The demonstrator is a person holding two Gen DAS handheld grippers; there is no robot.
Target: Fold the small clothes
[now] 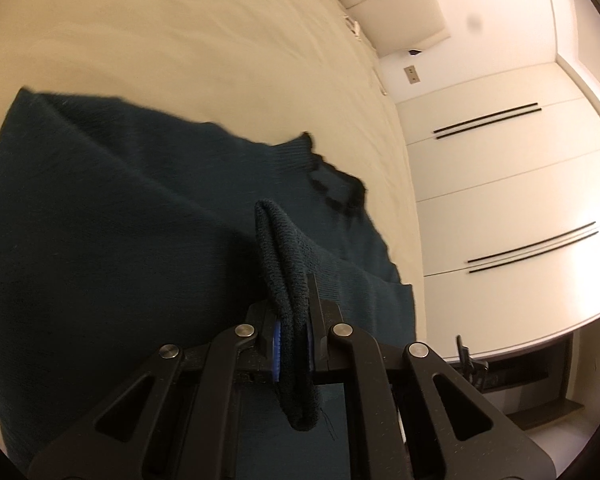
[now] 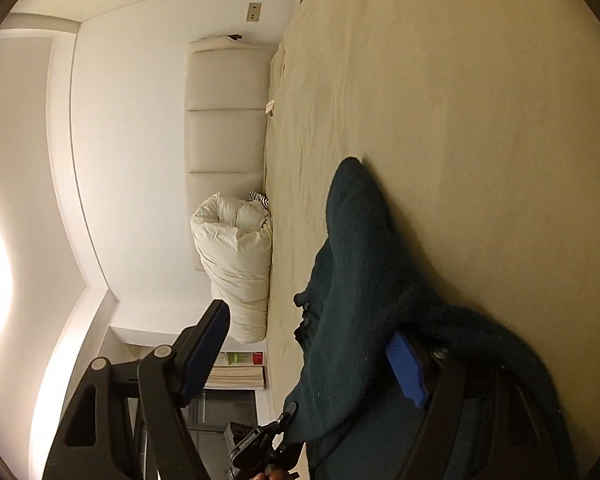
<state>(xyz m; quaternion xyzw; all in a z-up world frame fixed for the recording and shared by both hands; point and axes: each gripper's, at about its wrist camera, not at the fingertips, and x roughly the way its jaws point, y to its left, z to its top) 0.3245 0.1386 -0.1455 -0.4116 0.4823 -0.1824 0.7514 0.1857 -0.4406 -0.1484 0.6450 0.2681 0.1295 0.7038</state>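
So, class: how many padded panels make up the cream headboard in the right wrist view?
3, stacked along the headboard: one by the wall switch end, one in the middle, one partly behind the rolled white duvet. More may be hidden.

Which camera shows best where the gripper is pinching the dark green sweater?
The left wrist view. There the left gripper is shut on a ribbed edge of the dark green sweater, right in the middle. The right wrist view shows the sweater draped on the bed, with the open right gripper pinching nothing.
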